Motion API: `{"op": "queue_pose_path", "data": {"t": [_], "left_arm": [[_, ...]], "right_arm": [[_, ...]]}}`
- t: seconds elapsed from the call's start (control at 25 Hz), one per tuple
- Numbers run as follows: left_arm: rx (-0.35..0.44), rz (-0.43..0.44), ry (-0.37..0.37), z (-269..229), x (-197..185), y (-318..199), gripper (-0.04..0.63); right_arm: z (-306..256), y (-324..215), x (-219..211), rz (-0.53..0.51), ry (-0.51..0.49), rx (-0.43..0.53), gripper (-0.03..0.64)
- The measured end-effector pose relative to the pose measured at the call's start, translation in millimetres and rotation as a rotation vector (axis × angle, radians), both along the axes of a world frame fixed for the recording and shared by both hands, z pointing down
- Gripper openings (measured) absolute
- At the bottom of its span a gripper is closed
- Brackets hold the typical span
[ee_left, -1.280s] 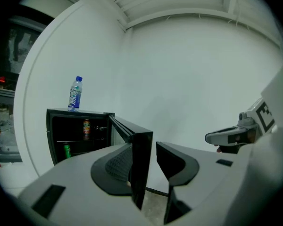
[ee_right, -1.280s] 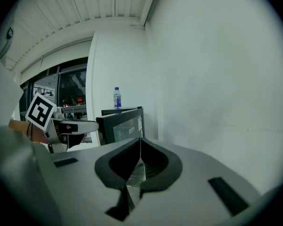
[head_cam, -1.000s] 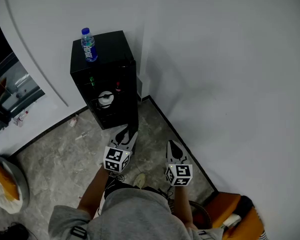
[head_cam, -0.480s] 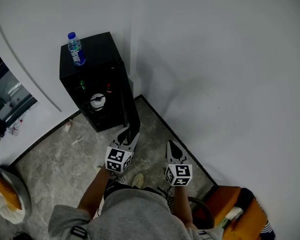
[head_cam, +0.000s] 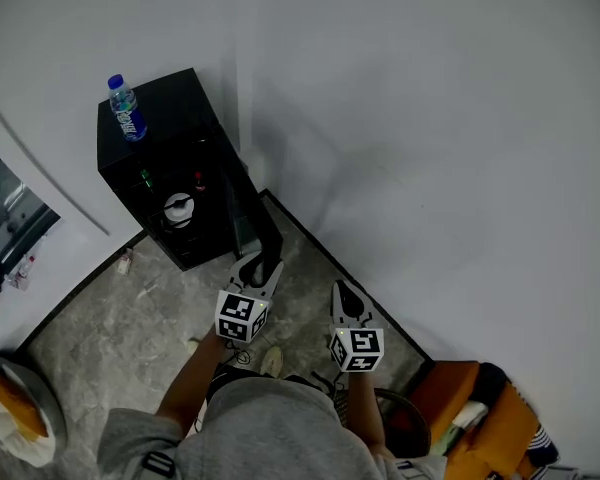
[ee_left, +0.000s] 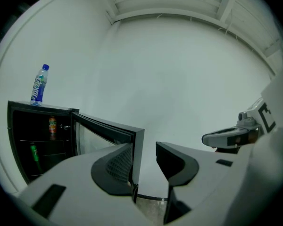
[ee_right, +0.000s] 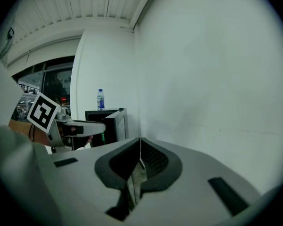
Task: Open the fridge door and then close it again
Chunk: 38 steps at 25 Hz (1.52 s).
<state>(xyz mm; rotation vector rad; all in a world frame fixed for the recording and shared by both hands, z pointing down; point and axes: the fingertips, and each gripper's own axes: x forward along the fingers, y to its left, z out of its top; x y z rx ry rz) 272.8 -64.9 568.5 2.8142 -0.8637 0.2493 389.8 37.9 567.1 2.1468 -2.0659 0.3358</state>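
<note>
Black fridge (head_cam: 170, 128) down on the grey marbled floor (head_cam: 120, 308), backed into the corner against the white wall (head_cam: 430, 118). Door (head_cam: 252, 218) swung wide open, free edge out toward the person. Shelves on show inside: an orange can (ee_left: 52, 125) high up, a green bottle (ee_left: 34, 152) lower down, something white (head_cam: 178, 208) in the middle, too small to name. Up on the fridge top, a clear water bottle (head_cam: 126, 110) with a blue cap, upright near the left edge.

Left tool (ee_left: 145, 166) right at the door's free edge now: jaws standing apart, the edge between them, close up against the left pad, a strip of white wall showing before the right one. Not pinched, then.

Right tool (ee_right: 140, 154) just beside the left, on the wall side, well short of the fridge, jaws pressed together with nothing between them.

Further back, a grey garment (head_cam: 270, 428) at the bottom of the head view, and something orange (head_cam: 480, 418) on the floor by the wall.
</note>
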Motion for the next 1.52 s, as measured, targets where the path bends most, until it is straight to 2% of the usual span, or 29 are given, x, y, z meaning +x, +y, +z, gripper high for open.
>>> {"op": "queue_pose_path", "data": {"t": [0.52,1.04,1.24,1.52], "left_arm": [[-0.005,0.034,0.002,1.2,37.4,-2.9,0.155],[-0.003,0.046,-0.008,1.6,48.0,-4.4,0.155],[0.000,0.035,-0.023,2.0,42.9,-3.2,0.155],[0.044,-0.009,-0.013,-19.1,8.1,-1.5,0.153]], "right_arm": [[0.5,14.3,30.8,0.067,0.002,0.005,0.025],[1.6,15.0,39.4,0.081,-0.013,0.010,0.025],[-4.5,12.3,35.2,0.065,-0.012,0.023,0.025],[-15.4,-1.9,18.7,0.013,-0.011,0.038,0.025]]}}
